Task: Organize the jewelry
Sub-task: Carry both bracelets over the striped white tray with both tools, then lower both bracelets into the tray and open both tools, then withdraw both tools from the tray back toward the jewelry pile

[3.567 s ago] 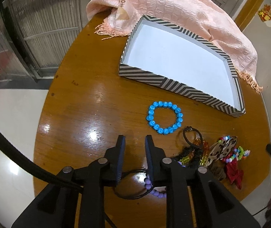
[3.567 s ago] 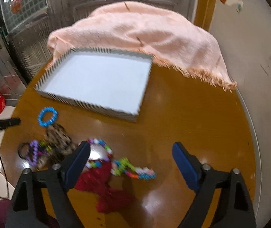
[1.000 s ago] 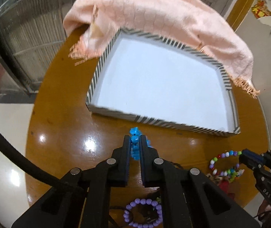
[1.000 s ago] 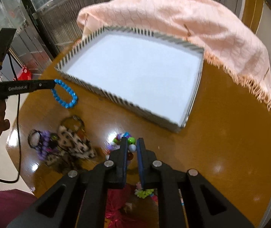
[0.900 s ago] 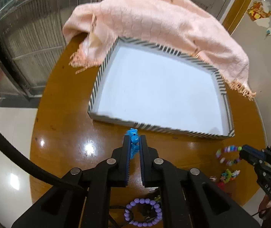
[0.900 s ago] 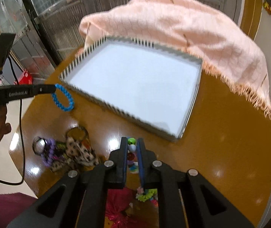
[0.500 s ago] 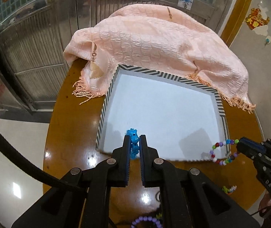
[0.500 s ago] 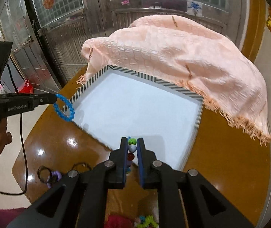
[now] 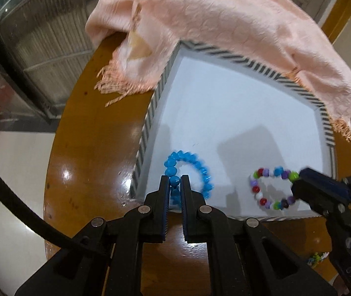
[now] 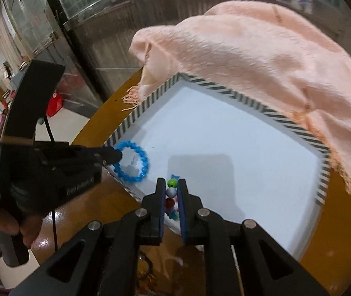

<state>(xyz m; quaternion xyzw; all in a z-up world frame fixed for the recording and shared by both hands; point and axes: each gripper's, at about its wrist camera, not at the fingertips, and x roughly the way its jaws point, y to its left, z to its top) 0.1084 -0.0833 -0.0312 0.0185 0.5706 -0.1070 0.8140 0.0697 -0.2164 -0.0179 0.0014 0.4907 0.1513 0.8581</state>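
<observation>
**Two bracelets held over the tray**

The left gripper (image 9: 175, 181) is clenched on the blue bracelet (image 9: 187, 170), its loop hanging over the near left corner of the tray (image 9: 150, 120); the right gripper (image 10: 171, 190) is clenched on the mixed bracelet (image 10: 171, 192), near the tray's front edge; whether either loop touches the white floor I cannot tell.

Both look light and limp, beads on a cord; the beads are hard, smooth and probably slippery, so a pinch across one bead, as here, is likely to roll; a hold on the cord between beads would seem surer; nothing looks fragile, and a short drop into the tray should do no harm.

The left view shows the whole mixed loop (image 9: 272, 188) dangling from the right gripper (image 9: 298, 185), which its own camera hides between the fingers; it also shows a small beaded piece (image 9: 318, 262) on the table (image 9: 94, 148). The right view shows the blue loop (image 10: 132, 161) side-on, the left gripper (image 10: 116, 156) with the hand (image 10: 8, 227) holding it, and the pink cloth (image 10: 261, 56) draped over the tray's far rim (image 10: 224, 91).
</observation>
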